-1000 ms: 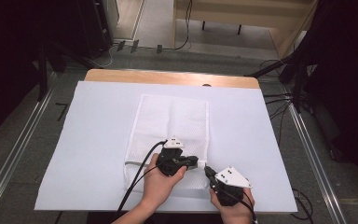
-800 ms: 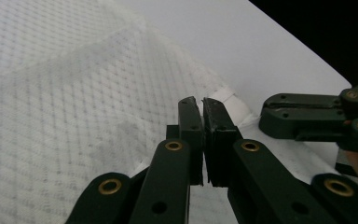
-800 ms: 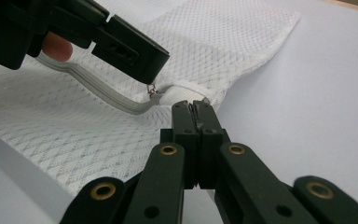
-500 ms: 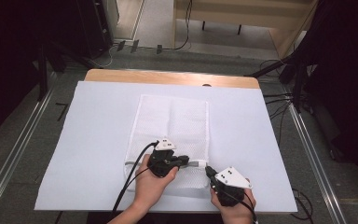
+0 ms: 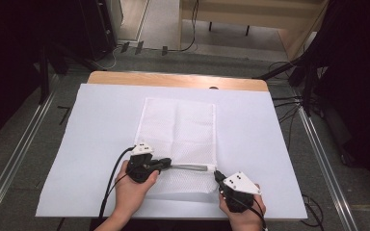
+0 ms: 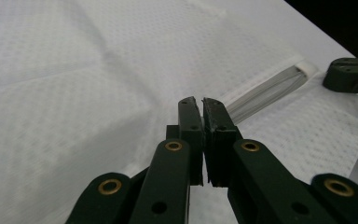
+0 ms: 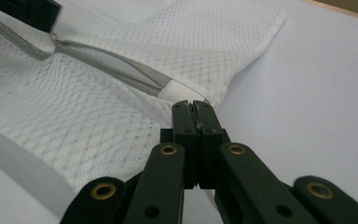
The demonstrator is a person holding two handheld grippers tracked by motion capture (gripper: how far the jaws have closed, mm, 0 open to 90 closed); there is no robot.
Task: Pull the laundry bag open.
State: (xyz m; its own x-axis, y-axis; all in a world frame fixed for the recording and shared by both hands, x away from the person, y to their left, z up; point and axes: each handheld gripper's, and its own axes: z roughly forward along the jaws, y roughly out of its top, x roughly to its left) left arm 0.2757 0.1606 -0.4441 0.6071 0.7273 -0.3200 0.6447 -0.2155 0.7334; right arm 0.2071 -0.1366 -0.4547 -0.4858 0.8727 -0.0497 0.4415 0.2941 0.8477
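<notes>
While both sets of tongs sit low in the high view, at the near edge of the white mesh bag [image 5: 178,139], each has its jaws pressed together on something small. The left gripper [image 5: 165,163], in the lower centre-left of that frame, points to the right; in the left gripper view its jaws are drawn in with hardly a slit between them, and I judge they pinch the zipper's slider or pull, though the pinched piece itself is too hidden to be sure. The right gripper [image 5: 217,174], in the lower right of the frame, points up and to the left, and in the right gripper view its jaws are closed on the bag's fabric just beside the white end tab of the zipper [image 7: 179,88]. Between the two runs the grey zipper [image 5: 189,168], its long axis lying nearly level across the high view, from the left tongs' tips to the right tongs' tips, along the bag's near end. The bag's own long axis runs away toward the top of the frame, flat on the white table cover [image 5: 270,125]. So the zipper track lies straight ahead of the left tongs, toward the right tongs, which seem to anchor the end; any slide would likely follow that line.
</notes>
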